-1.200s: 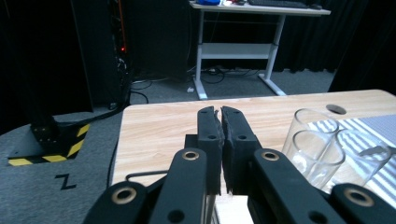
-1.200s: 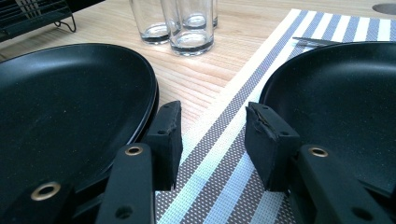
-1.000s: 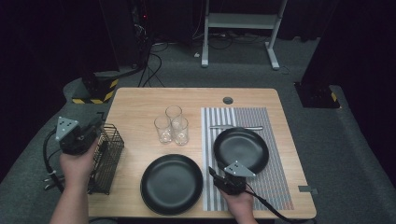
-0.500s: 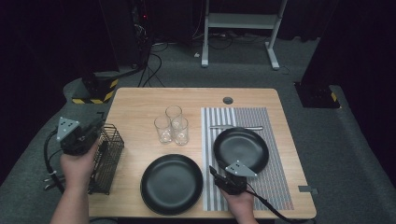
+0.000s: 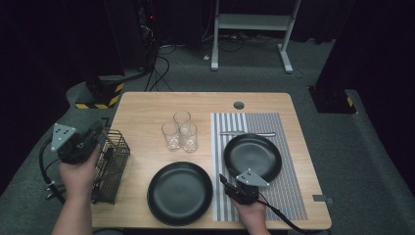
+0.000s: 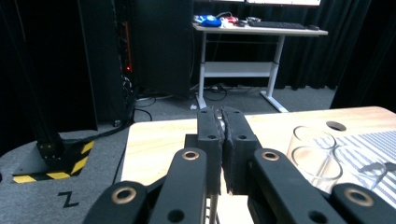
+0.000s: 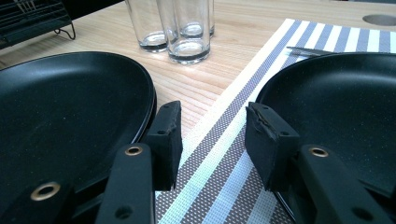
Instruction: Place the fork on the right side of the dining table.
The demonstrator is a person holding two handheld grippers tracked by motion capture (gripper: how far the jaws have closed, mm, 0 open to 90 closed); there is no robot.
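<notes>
your right gripper (image 5: 226, 181) sits low at the near edge of the table, its jaws standing apart with nothing between them but the striped placemat (image 7: 224, 140); one pad is just beside the rim of the near black plate (image 5: 180, 193) and the other is just beside the rim of the second black plate (image 5: 252, 156), which lies on the mat. neither pad presses on either plate. over at the left edge, your left gripper (image 5: 95, 131) is up above the black wire basket (image 5: 111, 164), and in the left gripper view its two pads (image 6: 210, 154) are pressed flat together; whether anything thin is caught between them you cannot tell. a little farther in, three clear glasses (image 5: 179, 132) stand upright in a tight cluster on the bare wood, between the basket and the mat. behind the second plate a piece of silver cutlery (image 5: 247, 133) lies across the stripes. farther still, a round grommet hole (image 5: 239, 105) sits near the table's far edge, and beyond the table a white desk frame (image 5: 252, 29) stands on the grey floor.
</notes>
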